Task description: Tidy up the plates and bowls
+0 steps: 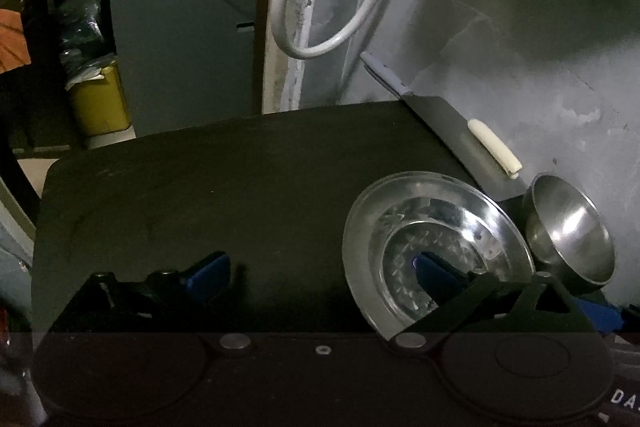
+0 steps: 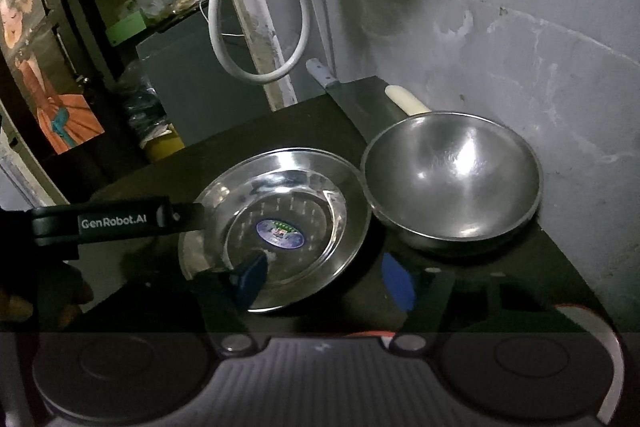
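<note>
The shiny round steel plate (image 2: 280,227) lies on the dark table (image 1: 200,187), touching the deep steel bowl (image 2: 452,179). Left claw (image 1: 320,271) spread wide; right claw (image 2: 324,281) apart, seemingly straddling the plate's rim.

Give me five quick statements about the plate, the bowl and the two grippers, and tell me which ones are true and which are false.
1. The steel plate lies flat on the dark table. True.
2. The steel bowl sits stacked on the plate. False: it stands beside the plate, toward the wall, on the table.
3. The plate has an oval sticker in its centre. True.
4. The left gripper is shut. False: its jaws stand wide open, with one blue finger over the plate.
5. The bowl holds food. False: it looks empty.
6. The right gripper is open, one finger over the plate's near rim. True.
</note>
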Motion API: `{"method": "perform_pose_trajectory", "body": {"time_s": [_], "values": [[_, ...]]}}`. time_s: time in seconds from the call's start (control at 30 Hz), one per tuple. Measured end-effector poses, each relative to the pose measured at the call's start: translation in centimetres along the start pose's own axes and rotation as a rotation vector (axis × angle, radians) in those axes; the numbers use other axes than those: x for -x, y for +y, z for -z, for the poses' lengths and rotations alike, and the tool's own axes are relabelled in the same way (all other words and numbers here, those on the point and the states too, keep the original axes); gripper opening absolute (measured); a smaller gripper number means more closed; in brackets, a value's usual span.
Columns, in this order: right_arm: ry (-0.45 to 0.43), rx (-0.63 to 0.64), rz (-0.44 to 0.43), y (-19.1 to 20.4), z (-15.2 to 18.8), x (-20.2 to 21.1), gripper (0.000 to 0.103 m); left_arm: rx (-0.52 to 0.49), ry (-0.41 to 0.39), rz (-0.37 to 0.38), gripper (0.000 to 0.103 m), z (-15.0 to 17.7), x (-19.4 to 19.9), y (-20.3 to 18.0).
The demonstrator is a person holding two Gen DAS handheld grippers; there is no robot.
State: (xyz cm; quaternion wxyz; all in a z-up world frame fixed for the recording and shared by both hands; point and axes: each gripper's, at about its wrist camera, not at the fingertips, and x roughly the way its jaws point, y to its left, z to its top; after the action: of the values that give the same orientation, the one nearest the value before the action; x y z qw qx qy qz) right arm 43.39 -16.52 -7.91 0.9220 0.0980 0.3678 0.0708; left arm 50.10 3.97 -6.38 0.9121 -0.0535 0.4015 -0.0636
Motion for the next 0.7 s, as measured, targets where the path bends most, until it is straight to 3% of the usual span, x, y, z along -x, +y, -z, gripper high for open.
{"method": "perform_pose_trajectory", "body": {"time_s": [0.1,0.37,0.5,0.53,0.7], "values": [[0.009,-0.015,-0.007,-0.2,-0.1,-0.5,0.057,-0.015,0.009,0.001,0.089,-0.1,-0.4,-0.2],[0.018,-0.021,0.000,-0.1,0.2,-1.5,0.039,-0.034,0.044,0.029,0.046,0.0,-1.2,-0.5],[0.019,-0.030,0.002,-0.4,0.2,-1.6,0.025,-0.023,0.051,0.058,0.031,0.0,-1.3,-0.4],[0.020,-0.029,-0.001,-0.4,0.2,-1.7,0.024,-0.026,0.051,0.068,0.022,0.1,-1.3,-0.5],[0.018,-0.016,-0.019,-0.2,0.2,-1.4,0.024,-0.043,0.053,0.062,0.022,0.3,-0.6,-0.4]]}}
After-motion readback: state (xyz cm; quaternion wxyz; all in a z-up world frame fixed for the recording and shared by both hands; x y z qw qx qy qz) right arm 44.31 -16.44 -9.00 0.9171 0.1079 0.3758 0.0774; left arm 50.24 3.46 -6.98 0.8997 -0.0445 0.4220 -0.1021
